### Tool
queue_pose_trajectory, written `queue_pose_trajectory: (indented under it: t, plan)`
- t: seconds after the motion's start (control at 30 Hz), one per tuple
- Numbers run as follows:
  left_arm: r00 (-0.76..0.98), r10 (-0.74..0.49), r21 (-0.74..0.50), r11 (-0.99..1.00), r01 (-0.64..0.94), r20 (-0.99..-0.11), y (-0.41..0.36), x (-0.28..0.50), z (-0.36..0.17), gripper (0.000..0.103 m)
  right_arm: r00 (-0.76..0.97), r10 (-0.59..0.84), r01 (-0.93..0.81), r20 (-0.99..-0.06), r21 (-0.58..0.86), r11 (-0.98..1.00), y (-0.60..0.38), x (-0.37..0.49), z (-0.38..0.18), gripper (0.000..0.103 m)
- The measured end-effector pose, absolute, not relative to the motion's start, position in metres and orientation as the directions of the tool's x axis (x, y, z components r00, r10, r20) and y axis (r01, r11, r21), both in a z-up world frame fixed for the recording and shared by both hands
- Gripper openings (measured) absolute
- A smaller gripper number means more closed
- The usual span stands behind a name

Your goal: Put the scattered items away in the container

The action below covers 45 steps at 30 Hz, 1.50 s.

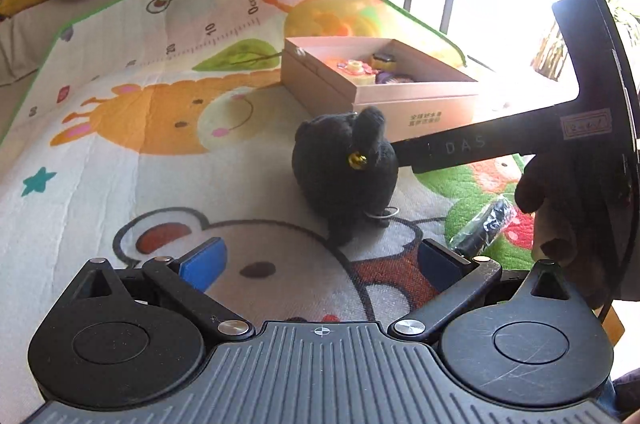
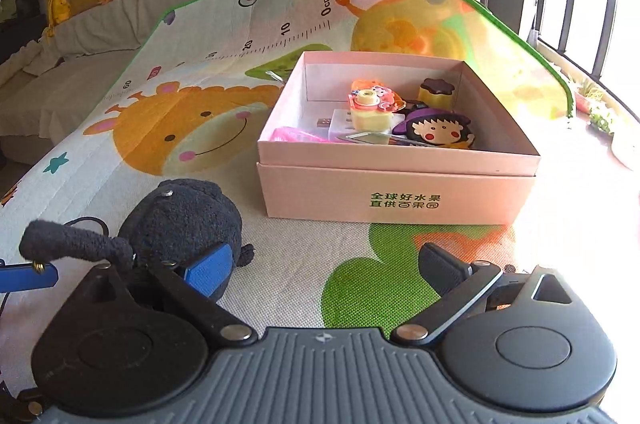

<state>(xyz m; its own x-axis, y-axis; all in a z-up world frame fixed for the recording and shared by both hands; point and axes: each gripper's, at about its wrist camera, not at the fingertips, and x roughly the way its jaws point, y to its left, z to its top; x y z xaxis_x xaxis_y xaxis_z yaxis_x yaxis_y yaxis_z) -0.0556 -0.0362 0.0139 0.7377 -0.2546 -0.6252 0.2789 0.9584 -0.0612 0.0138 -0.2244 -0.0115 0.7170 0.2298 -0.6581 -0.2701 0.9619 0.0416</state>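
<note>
left gripper (image 1: 320, 260) released, right gripper (image 2: 326, 264) released, both empty. one black plush (image 1: 344, 164) on mat (image 1: 160, 128), one wrapped item (image 1: 486, 224), one pink box (image 2: 396, 192) holding several trinkets.

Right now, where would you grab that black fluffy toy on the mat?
Probably across the black plush toy's round body, from above. It sits upright and apart from the pink box, with bare mat either side for the left gripper, whose jaws stand open.
</note>
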Motion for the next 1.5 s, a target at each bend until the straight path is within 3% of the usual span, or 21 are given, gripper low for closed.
queue_pose_trajectory:
  t: [0.27,0.43,0.47,0.53,0.57,0.77,1.03,1.17,1.3,1.5]
  plan:
    - [0.769,-0.256,-0.031,0.955,0.295,-0.585,-0.070,-0.028,0.013,0.103,0.809,0.247,-0.226,-0.533,0.106,0.968,-0.278,-0.019,0.012,0.102]
    - [0.791,-0.240,0.009,0.955,0.297,-0.562,-0.087,-0.013,0.012,0.103,0.817,0.216,-0.212,-0.535,0.071,0.975,-0.305,-0.051,0.002,0.103]
    - [0.792,-0.238,0.021,0.953,0.302,-0.562,-0.090,-0.012,0.011,0.100,0.816,0.205,-0.211,-0.541,0.052,0.976,-0.306,-0.057,-0.002,0.103]
    - [0.804,-0.216,0.066,0.951,0.301,-0.554,-0.094,-0.013,0.011,0.082,0.812,0.192,-0.217,-0.552,0.021,0.976,-0.306,-0.066,-0.009,0.103]
    - [0.813,-0.206,0.089,0.950,0.300,-0.545,-0.094,-0.014,0.011,0.068,0.809,0.191,-0.222,-0.556,0.012,0.975,-0.305,-0.070,-0.013,0.103]
    - [0.794,-0.238,0.089,0.935,0.342,-0.559,-0.075,-0.026,0.018,0.066,0.780,0.232,-0.259,-0.581,0.038,0.965,-0.294,-0.077,-0.024,0.103]
    - [0.721,-0.329,0.138,0.852,0.506,-0.610,-0.054,-0.070,0.024,0.071,0.761,0.278,-0.334,-0.587,0.013,0.942,-0.272,-0.091,-0.031,0.103]
    - [0.737,-0.286,0.180,0.858,0.482,-0.613,-0.041,-0.079,0.024,0.086,0.752,0.267,-0.347,-0.603,-0.017,0.938,-0.260,-0.089,-0.037,0.103]
    - [0.756,-0.260,0.174,0.881,0.441,-0.601,-0.024,-0.082,0.027,0.094,0.740,0.255,-0.352,-0.622,-0.035,0.935,-0.256,-0.087,-0.041,0.103]
    - [0.757,-0.295,0.086,0.904,0.418,-0.583,-0.014,-0.088,0.033,0.095,0.713,0.252,-0.348,-0.654,-0.018,0.937,-0.256,-0.081,-0.045,0.103]
